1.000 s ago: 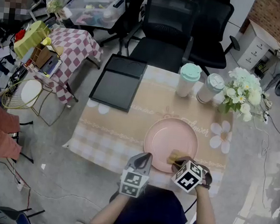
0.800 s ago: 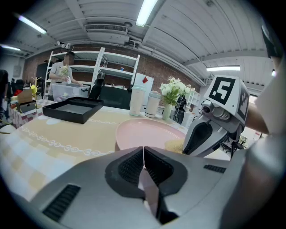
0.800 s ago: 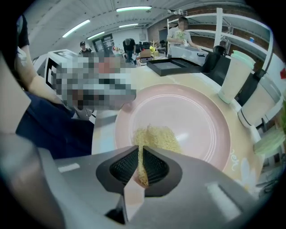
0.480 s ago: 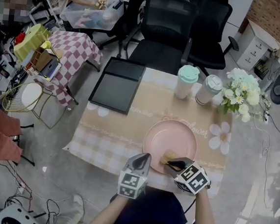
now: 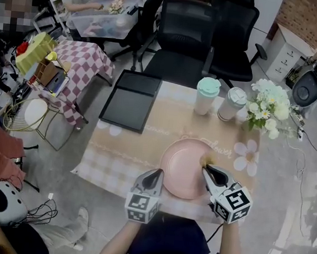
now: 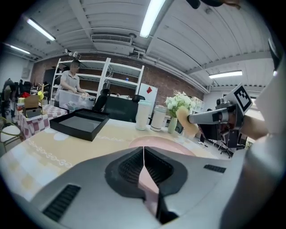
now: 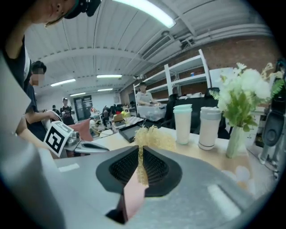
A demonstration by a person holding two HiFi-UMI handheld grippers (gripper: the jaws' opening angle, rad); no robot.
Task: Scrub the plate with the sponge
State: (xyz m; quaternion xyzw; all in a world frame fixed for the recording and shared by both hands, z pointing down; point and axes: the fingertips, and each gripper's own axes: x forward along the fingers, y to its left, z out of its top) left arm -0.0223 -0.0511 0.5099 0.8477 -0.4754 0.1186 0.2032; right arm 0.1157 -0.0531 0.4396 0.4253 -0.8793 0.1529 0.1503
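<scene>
A pink plate (image 5: 185,165) lies on the near part of the patterned tablecloth; it also shows low in the left gripper view as the plate (image 6: 165,144). My right gripper (image 5: 206,168) is shut on a frayed yellow sponge (image 5: 203,162) over the plate's right side. In the right gripper view the sponge (image 7: 153,137) sticks out beyond the right gripper (image 7: 140,153). From the left gripper view the sponge (image 6: 185,120) hangs above the plate. My left gripper (image 5: 158,176) is shut and empty at the plate's near left rim, as the left gripper (image 6: 143,150) view confirms.
Two lidded cups (image 5: 206,96) (image 5: 231,103) and a vase of white flowers (image 5: 268,106) stand at the table's far right. A black tray (image 5: 130,100) lies at the far left corner. Office chairs (image 5: 186,40) stand behind the table, and a checked side table (image 5: 78,60) at the left.
My right gripper has carried the sponge from the plate's near edge to over its right side, raised off the surface. The left gripper has stayed by the near left rim.
</scene>
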